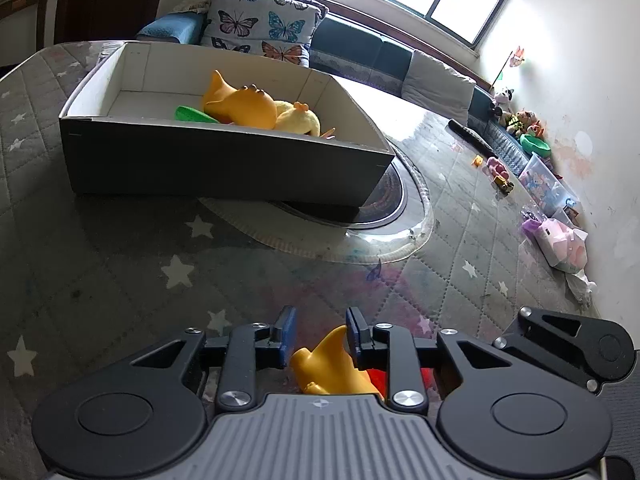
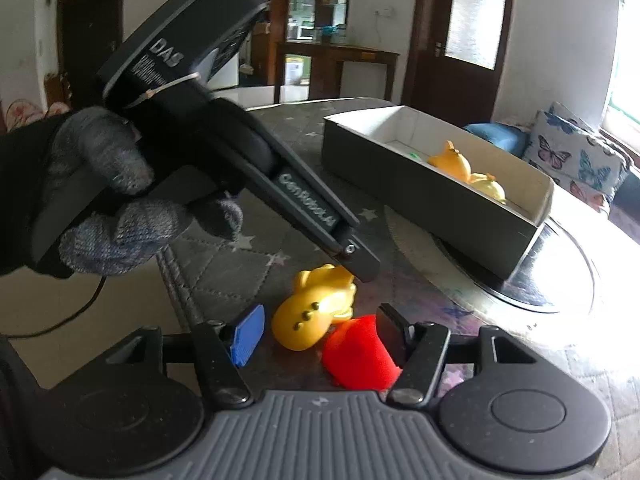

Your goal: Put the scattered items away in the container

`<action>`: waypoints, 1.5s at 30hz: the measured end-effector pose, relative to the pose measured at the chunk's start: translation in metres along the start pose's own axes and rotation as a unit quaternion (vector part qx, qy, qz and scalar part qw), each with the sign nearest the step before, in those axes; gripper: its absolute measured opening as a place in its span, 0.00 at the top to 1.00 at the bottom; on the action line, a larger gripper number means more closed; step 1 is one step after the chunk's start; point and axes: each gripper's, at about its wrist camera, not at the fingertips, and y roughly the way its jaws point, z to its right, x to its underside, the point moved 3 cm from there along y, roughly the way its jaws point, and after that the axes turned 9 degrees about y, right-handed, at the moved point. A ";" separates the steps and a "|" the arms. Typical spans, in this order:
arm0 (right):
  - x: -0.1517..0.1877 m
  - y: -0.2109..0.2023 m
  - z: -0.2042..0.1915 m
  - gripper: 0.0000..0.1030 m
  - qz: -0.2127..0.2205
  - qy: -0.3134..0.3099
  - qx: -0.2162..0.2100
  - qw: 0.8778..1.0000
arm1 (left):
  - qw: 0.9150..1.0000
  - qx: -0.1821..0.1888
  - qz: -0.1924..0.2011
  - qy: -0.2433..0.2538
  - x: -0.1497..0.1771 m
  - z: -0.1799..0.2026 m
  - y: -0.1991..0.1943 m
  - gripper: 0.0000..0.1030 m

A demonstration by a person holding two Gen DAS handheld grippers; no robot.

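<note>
A: Nearest first. What is the right gripper [image 2: 316, 338] doing?

B: Its jaws are wide apart and hold nothing. The red cup [image 2: 358, 354] lies on its side just inside the right-hand finger, and the orange toy fish [image 2: 316, 312] lies between the fingers, a little beyond the cup.

A: And the left gripper [image 1: 320, 336]?

B: It reaches down to the fish from the far side. Its blue pads [image 1: 287, 334] sit either side of the fish's tail with a gap on the left; I cannot tell whether they have closed on it.

A: How should the pick be done?

B: I'd close squarely on the tail, well down from the thin tip, since smooth rubber may slip. Lift straight up so the fish doesn't drag the cup, and keep the right gripper back.

A: Then where?

B: To the container [image 1: 224, 160], further along the quilted table cover [image 1: 100, 264], resting partly on a round glass turntable [image 1: 400, 224]. It already holds another orange toy [image 1: 240, 104], a yellow plush chick [image 1: 298, 120] and something green [image 1: 192, 114]. Its near end looks free.
</note>
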 end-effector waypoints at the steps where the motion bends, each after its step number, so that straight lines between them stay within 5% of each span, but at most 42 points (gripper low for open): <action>1: 0.000 0.001 -0.001 0.45 -0.002 -0.003 -0.001 1.000 | 1.000 -0.001 0.001 -0.001 0.000 -0.001 -0.001 0.78; 13: -0.001 0.015 -0.014 0.51 -0.014 -0.001 -0.017 1.000 | 0.999 -0.012 0.015 -0.044 0.012 -0.022 -0.013 0.83; 45: -0.004 0.047 -0.011 0.67 -0.038 0.052 -0.012 0.998 | 0.991 0.040 0.023 -0.129 0.030 -0.042 -0.023 0.64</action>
